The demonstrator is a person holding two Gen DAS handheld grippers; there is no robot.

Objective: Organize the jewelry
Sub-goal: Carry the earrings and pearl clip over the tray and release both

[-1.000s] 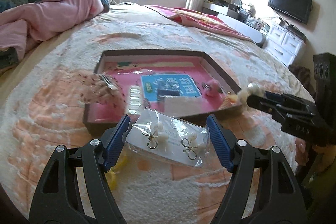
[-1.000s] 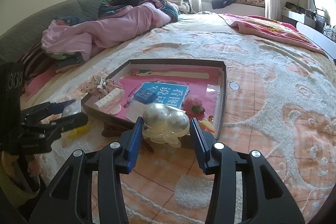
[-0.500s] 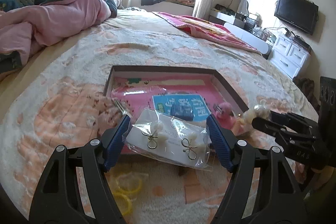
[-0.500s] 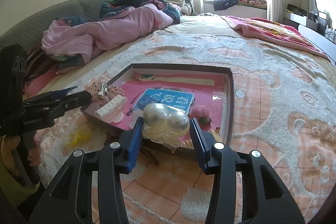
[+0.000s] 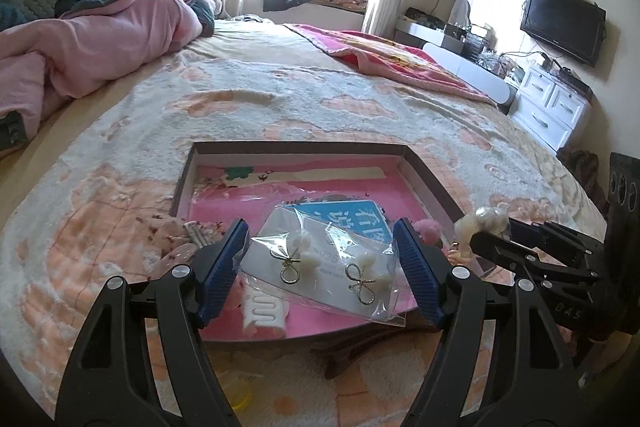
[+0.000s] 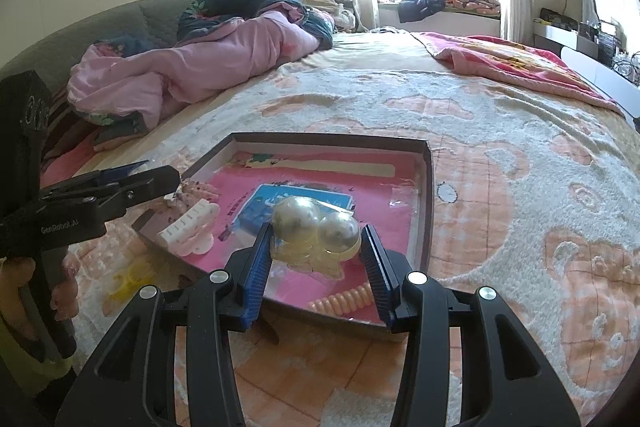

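Note:
A shallow brown tray (image 5: pixel 430 173) with a pink floor lies on the bed; it also shows in the right wrist view (image 6: pixel 429 187). My left gripper (image 5: pixel 322 265) is shut on a clear bag of pearl bow earrings (image 5: pixel 320 263) and holds it over the tray's near part. My right gripper (image 6: pixel 316 255) is shut on a pearl hair piece (image 6: pixel 316 229), held over the tray's near right part. In the left wrist view the right gripper (image 5: pixel 490 243) sits at the right with the pearls (image 5: pixel 486 221) at its tip. The left gripper (image 6: pixel 154 175) shows at the left.
In the tray lie a blue card (image 6: pixel 288 201), a white hair clip (image 6: pixel 188 227), a cream strip (image 5: pixel 304 175) and an orange comb clip (image 6: pixel 346 301). Yellow rings (image 6: pixel 128 281) and a dark clip (image 5: pixel 356 347) lie on the blanket in front. Pink bedding (image 5: pixel 80 59) is piled at the far left.
Both grippers have moved forward with their loads, from in front of the tray to over its near part. Neither grip has changed.

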